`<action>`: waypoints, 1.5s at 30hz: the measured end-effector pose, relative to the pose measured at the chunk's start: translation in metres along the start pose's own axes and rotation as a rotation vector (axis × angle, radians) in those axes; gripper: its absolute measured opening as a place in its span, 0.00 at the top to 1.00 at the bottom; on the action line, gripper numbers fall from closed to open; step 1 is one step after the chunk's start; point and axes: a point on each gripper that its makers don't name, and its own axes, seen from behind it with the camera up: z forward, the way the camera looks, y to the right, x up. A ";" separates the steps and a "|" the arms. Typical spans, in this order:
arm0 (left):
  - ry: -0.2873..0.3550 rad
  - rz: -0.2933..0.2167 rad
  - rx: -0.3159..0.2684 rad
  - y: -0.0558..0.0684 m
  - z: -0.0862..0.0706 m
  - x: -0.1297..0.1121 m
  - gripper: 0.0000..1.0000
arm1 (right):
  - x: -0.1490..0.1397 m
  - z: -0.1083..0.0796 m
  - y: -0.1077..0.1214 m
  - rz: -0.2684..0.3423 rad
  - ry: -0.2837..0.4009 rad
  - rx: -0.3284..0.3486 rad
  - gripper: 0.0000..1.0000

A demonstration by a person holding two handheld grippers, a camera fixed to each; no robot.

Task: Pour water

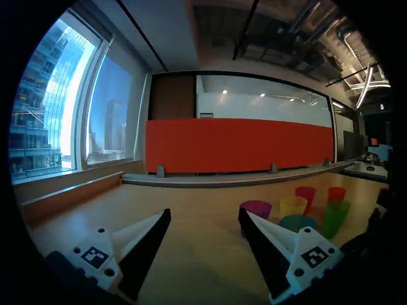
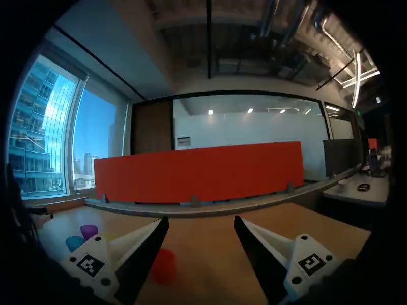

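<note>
A wide wooden table (image 1: 203, 244) runs out to an orange partition (image 1: 239, 145) at twelve o'clock in both views. The left gripper (image 1: 203, 211) and right gripper (image 2: 200, 219) each hover over it, fingers spread apart and holding nothing. In the left gripper view six coloured cups (image 1: 293, 205) cluster at four o'clock; in the right gripper view a red cup (image 2: 164, 265) stands at seven o'clock.

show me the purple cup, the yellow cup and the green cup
purple cup (image 1: 260, 210), left gripper view, on its front wall just below the rim
yellow cup (image 1: 293, 208), left gripper view, middle of its front wall
green cup (image 1: 336, 218), left gripper view, middle of its side wall
</note>
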 end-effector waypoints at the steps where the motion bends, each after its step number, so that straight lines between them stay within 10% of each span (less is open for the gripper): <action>1: 0.000 0.000 0.000 0.000 0.000 0.000 0.01 | -0.004 -0.001 0.000 -0.001 -0.005 -0.001 0.01; 45: 0.000 0.000 0.000 0.001 0.000 0.000 0.01 | -0.062 0.003 0.018 -0.084 -0.081 -0.066 0.01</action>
